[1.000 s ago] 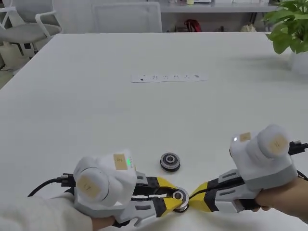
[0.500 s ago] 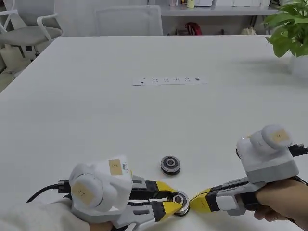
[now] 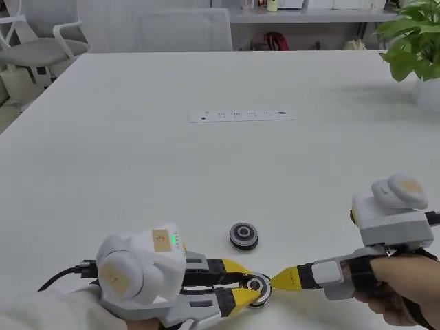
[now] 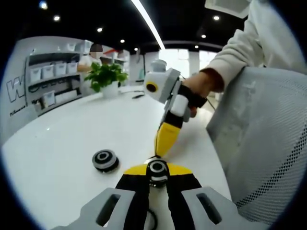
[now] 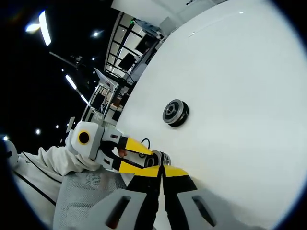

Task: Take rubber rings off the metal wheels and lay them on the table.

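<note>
Left claw is clenched on the metal wheel, low over the surface. Right claw is clenched too, tips together right at the wheel's rim. Whether they've actually nipped the rubber ring, I can't tell. The trick here, I'd say: left holds rock steady, right bites only rubber and peels it outward over the rim. The wheel sits between the left jaws, touching the right tips. A second wheel lies just beyond on the surface.
</note>
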Demonstrator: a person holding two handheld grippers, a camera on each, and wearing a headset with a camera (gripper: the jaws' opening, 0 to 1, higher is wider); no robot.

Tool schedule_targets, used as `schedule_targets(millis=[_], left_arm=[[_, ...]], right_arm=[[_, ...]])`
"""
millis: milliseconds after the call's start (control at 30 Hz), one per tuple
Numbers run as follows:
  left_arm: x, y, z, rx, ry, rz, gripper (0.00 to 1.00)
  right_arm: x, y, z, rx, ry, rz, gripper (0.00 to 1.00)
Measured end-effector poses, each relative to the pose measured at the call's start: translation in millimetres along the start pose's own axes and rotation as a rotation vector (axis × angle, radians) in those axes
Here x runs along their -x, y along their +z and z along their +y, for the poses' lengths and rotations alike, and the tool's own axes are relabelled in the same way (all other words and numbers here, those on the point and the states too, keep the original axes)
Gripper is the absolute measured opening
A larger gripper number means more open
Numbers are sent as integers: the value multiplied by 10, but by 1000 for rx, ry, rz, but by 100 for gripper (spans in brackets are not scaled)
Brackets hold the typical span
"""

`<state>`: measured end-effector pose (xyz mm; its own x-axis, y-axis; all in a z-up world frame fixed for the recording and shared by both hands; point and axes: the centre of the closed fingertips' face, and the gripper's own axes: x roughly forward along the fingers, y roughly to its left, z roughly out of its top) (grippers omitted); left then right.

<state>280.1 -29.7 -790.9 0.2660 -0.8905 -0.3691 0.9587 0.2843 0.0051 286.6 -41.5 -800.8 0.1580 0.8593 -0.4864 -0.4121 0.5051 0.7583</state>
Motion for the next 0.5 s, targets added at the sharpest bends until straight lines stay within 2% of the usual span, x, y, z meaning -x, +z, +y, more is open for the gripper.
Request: schedule_targets(millis=[500], left_arm=[[-7, 3, -4, -4, 1, 8, 14]], right_arm=[[-18, -2, 120, 39, 2, 3, 0]])
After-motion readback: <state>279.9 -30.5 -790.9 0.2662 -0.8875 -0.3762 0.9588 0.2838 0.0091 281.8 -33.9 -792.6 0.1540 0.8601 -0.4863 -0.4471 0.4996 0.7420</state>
